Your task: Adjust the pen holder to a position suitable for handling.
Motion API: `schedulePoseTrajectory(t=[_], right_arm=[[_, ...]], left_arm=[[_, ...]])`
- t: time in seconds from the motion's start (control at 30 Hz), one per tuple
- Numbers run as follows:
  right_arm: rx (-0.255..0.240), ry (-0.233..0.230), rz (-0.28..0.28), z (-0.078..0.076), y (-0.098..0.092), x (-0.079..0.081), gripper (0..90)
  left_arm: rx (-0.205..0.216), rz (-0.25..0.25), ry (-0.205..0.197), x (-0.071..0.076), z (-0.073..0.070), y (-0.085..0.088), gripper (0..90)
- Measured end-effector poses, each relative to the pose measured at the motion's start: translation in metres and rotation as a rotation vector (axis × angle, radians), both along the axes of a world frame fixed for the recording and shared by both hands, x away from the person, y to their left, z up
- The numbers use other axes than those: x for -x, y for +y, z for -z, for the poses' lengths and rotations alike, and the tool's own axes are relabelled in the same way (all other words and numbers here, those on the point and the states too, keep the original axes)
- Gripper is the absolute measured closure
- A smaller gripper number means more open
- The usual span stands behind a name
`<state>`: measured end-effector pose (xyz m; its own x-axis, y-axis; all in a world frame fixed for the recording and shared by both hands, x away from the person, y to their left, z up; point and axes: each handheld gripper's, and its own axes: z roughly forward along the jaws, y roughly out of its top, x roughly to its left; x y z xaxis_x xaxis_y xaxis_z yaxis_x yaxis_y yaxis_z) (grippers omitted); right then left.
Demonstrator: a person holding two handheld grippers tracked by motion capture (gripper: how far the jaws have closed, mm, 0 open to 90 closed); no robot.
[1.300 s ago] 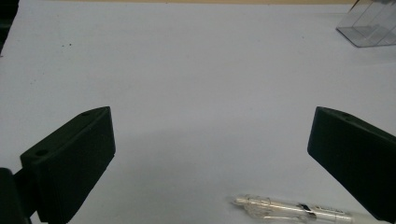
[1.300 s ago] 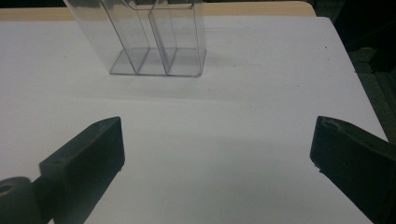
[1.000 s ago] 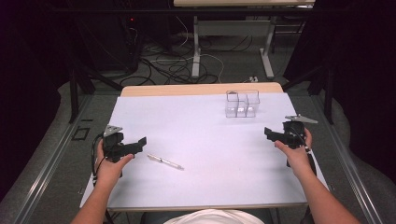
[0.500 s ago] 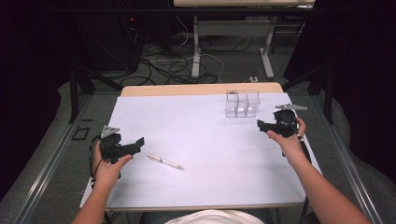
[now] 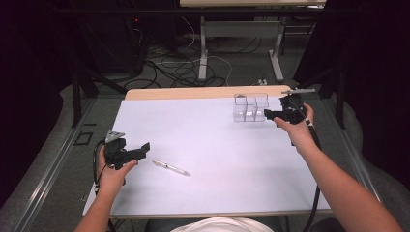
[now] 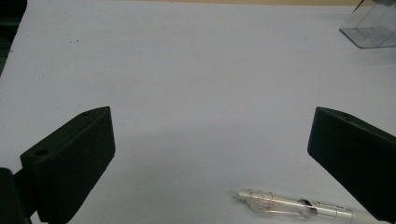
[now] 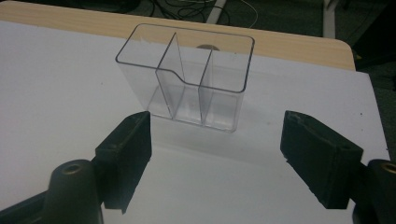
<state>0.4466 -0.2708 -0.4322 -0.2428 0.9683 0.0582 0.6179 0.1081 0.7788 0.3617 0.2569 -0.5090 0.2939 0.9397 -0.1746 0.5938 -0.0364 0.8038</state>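
the right gripper (image 5: 269,115) stood just beside the clear organizer (image 5: 249,107) at the far right of the white table (image 5: 203,193). its jaws had just been closing a little but were wide apart, with nothing between them. the left gripper (image 5: 143,147) was at the near left, its jaws wide and empty, and the pen (image 5: 170,167) lay on the table just beside it.

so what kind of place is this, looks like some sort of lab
Probably a lab or recording workspace, not a home: a plain white-topped table carries just a pen and a clear divided organizer, loose cables sprawl on the floor behind, and dark curtains flank the table.
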Motion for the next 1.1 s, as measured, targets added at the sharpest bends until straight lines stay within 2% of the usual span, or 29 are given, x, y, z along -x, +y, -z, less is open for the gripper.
schedulePoseTrajectory(t=[0.13,0.17,0.5,0.6,0.67,0.8,0.87,1.0,1.1], right_arm=[[-0.003,0.021,0.010,-0.010,0.002,-0.012,24.1],[0.011,0.036,0.009,-0.015,0.004,-0.017,24.4],[0.051,0.058,0.012,-0.021,0.013,-0.040,30.4],[0.054,0.070,0.027,-0.019,0.013,-0.049,31.2],[0.050,0.098,0.039,-0.014,0.011,-0.058,36.0],[0.030,0.135,0.057,-0.009,0.007,-0.065,40.0],[0.037,0.148,0.072,-0.005,0.005,-0.070,41.0],[0.033,0.167,0.082,0.002,0.000,-0.078,43.5],[0.020,0.168,0.093,0.008,-0.003,-0.086,47.1]], left_arm=[[0.000,-0.002,0.004,0.000,0.000,0.001,0.8],[0.001,-0.003,0.002,0.000,0.000,0.001,0.9],[0.001,-0.001,0.001,-0.001,0.001,0.000,0.9],[0.000,-0.001,0.001,-0.001,0.001,0.001,1.0],[0.001,0.000,0.000,-0.001,0.001,0.001,1.0],[0.001,0.000,0.004,-0.001,0.002,0.001,1.0],[-0.001,0.002,0.007,-0.002,0.002,0.001,1.0],[-0.009,0.004,0.018,-0.002,0.002,0.001,1.5],[-0.009,0.002,0.011,-0.002,0.002,0.000,1.8]])
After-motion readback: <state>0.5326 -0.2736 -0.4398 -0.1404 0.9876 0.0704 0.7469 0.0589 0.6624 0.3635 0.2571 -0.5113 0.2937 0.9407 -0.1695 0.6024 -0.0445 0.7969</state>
